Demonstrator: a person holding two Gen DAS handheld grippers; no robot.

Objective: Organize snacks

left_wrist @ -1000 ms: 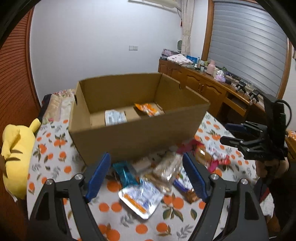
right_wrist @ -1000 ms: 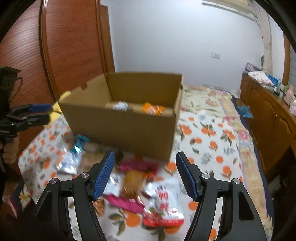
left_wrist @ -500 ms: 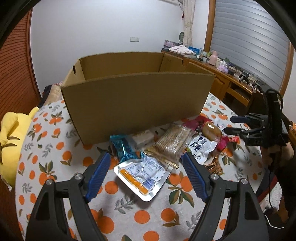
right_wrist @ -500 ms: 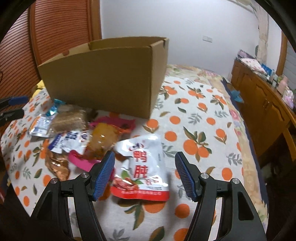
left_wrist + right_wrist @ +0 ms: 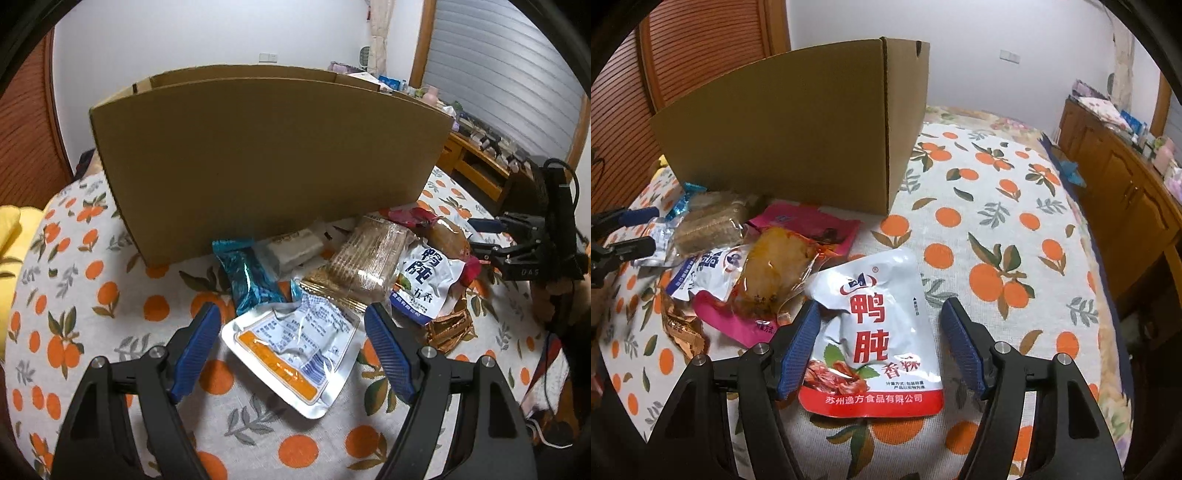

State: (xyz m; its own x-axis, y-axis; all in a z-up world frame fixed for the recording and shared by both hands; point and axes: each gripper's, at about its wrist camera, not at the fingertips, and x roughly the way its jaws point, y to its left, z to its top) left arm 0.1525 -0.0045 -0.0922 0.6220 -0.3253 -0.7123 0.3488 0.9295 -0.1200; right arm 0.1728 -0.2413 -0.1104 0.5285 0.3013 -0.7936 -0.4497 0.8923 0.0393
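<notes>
A brown cardboard box (image 5: 266, 155) stands on the orange-print cloth; it also shows in the right wrist view (image 5: 798, 129). Snack packets lie in front of it. My left gripper (image 5: 291, 332) is open, low over a silver packet with an orange stripe (image 5: 291, 347) that lies between its fingers. My right gripper (image 5: 881, 328) is open, its fingers on either side of a white and red pouch (image 5: 875, 332). A cracker pack (image 5: 365, 258), a teal wrapper (image 5: 247, 277), a white and blue pouch (image 5: 424, 284) and a pink packet (image 5: 809, 225) lie close by.
A yellow plush toy (image 5: 11, 240) lies at the left edge. A wooden sideboard (image 5: 1126, 192) with small items runs along the right. A gold wrapper (image 5: 448, 328) lies near the pile. The right gripper shows in the left wrist view (image 5: 480, 240).
Both grippers have come down and forward from above the box to the packets on the cloth. The box inside is now hidden behind its front wall. Both stayed open.
</notes>
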